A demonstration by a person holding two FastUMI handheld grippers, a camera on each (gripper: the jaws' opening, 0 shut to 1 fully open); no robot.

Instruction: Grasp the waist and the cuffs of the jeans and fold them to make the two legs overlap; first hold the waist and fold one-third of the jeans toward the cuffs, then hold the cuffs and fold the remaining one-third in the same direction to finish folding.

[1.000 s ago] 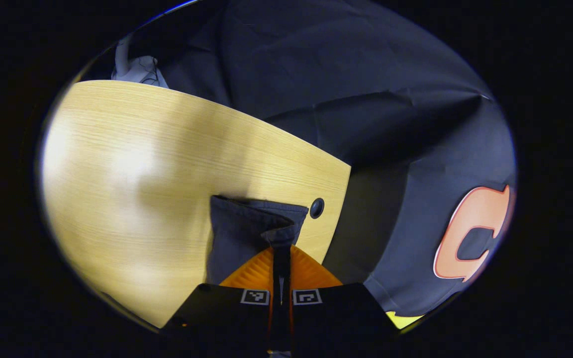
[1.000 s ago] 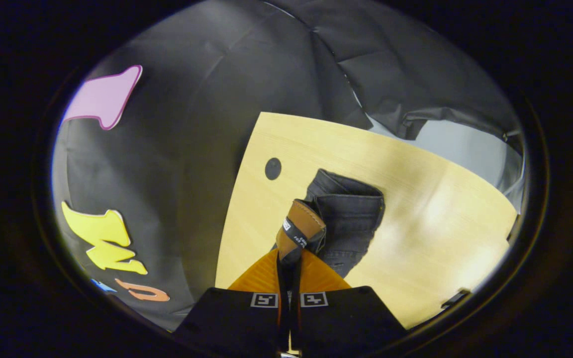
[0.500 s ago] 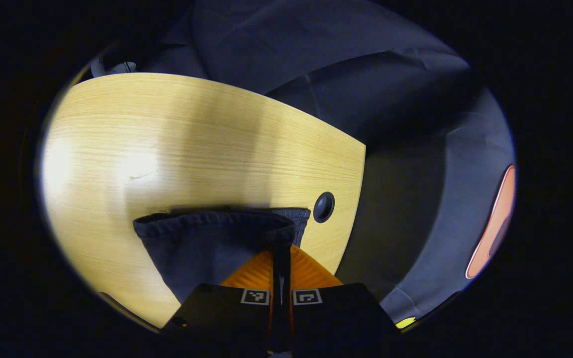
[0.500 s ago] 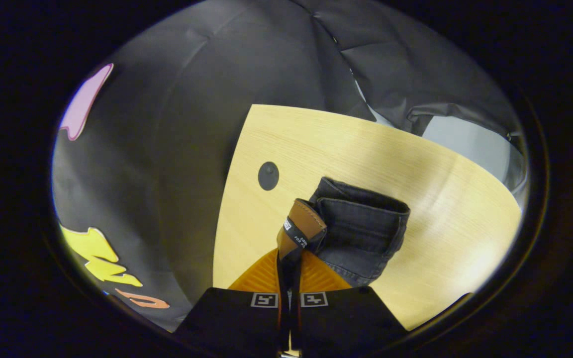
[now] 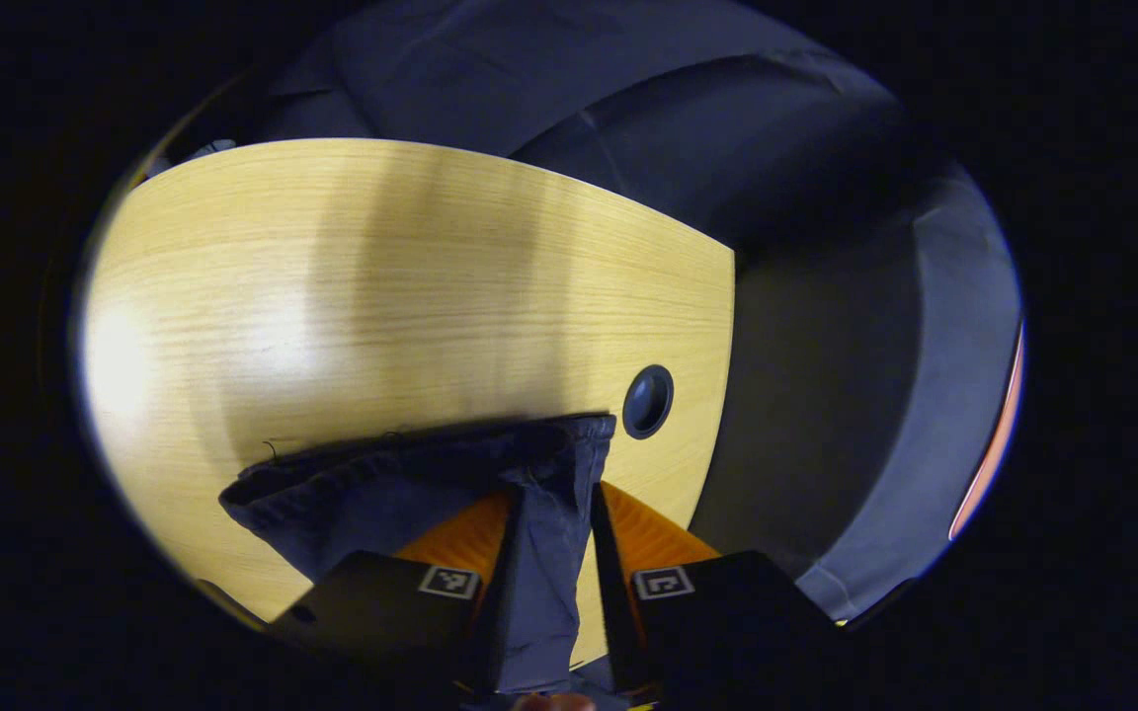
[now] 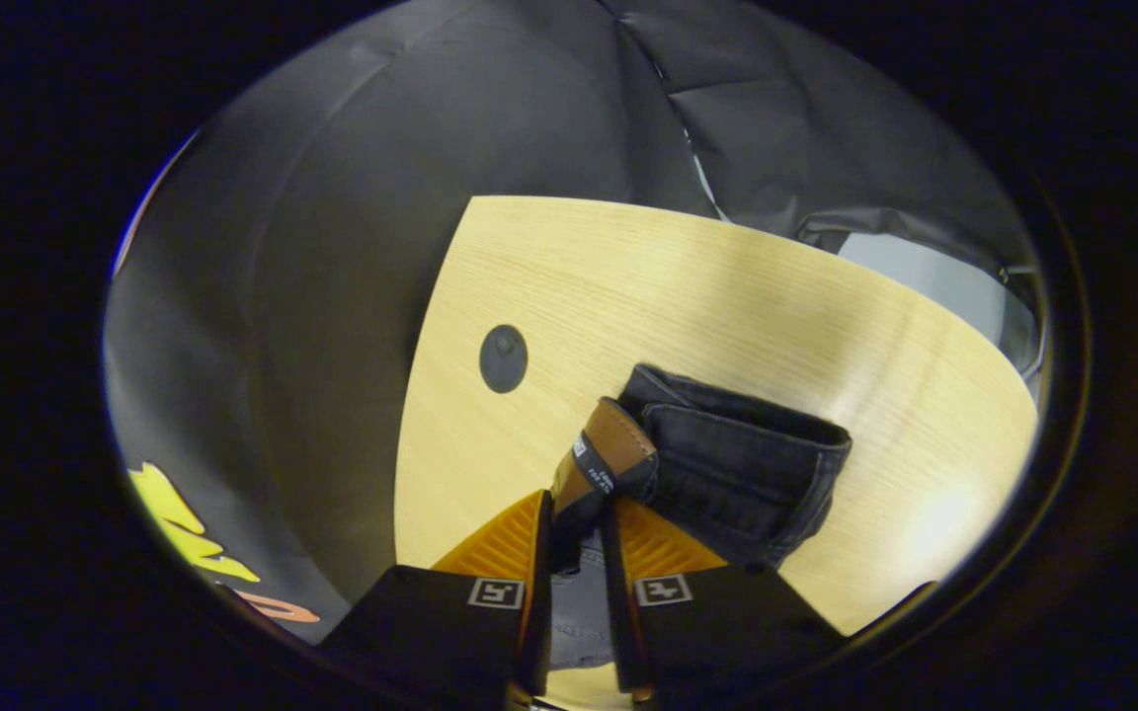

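The dark jeans (image 5: 381, 494) lie on the wooden table (image 5: 381, 276), near its corner. In the left gripper view, a hem of the denim runs back between the fingers of my left gripper (image 5: 551, 494), which stand apart and open around it. In the right gripper view, the jeans (image 6: 737, 474) show their folded waistband with a brown leather patch (image 6: 613, 444). My right gripper (image 6: 579, 499) is open too. The patch end of the waistband rests loosely between its spread fingers.
A round cable hole (image 5: 648, 400) sits in the table close to the denim and the table's edge; it appears as a cable hole (image 6: 503, 357) left of the waistband. Black booth cloth hangs beyond the table (image 6: 678, 286). Bare wood stretches past the jeans.
Both grippers were shut on the denim and have now opened, their fingers spreading apart. The jeans have come down and spread wider on the table near the hole.
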